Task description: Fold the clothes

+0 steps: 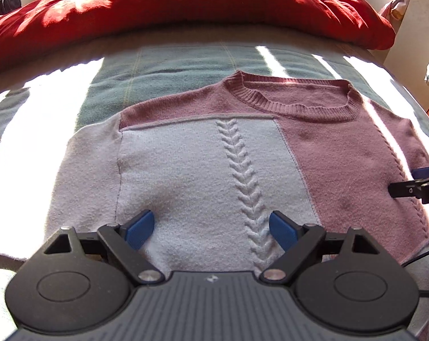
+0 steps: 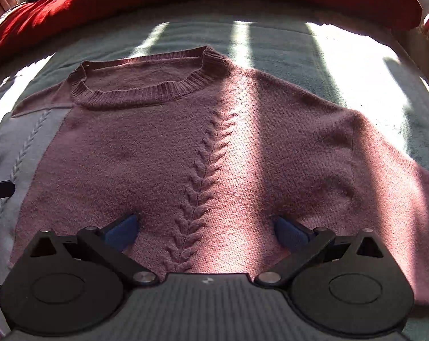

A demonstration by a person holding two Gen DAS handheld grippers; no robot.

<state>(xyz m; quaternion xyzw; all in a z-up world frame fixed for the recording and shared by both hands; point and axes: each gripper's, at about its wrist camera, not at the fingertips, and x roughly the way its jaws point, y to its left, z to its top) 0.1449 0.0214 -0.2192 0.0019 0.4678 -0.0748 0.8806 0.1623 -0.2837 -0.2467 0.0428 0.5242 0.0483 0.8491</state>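
**Operator:** Left wrist view first. I have the pink-and-white cable-knit sweater (image 1: pixel 214 153) lying flat, face up, on the pale green blanket (image 1: pixel 163 65) that covers the bed. Its ribbed round collar (image 1: pixel 294 99) points away from me and its hem is nearest, so the long axis runs straight out from my left gripper (image 1: pixel 211 228). The jaws are spread wide with nothing between them, the blue pads (image 1: pixel 140 228) low over the white panel just above the hem.

**Spotter:** What's the fabric like under them?

**Operator:** Soft, fuzzy knit, matte, with a raised braid (image 1: pixel 243 176) running down the white panel. I'd judge it limp and a bit stretchy, so it should bunch up easily in a pinch. A crumpled red duvet (image 1: pixel 186 2) lies beyond the collar.

**Spotter:** And the right wrist view?

**Operator:** Same layout. My right gripper (image 2: pixel 207 231) is also gaping and holding nothing, poised over the pink half near the hem, a pink braid (image 2: pixel 203 164) running up between the jaws toward the collar. The pink sleeve (image 2: pixel 399 176) spreads off to the right. Strong sun stripes cross the knit.

**Spotter:** Which hand is nearer?

**Operator:** About level, each over its own half of the hem. The hem edge itself is hidden behind the gripper bodies, so I can't tell whether the pads touch cloth.
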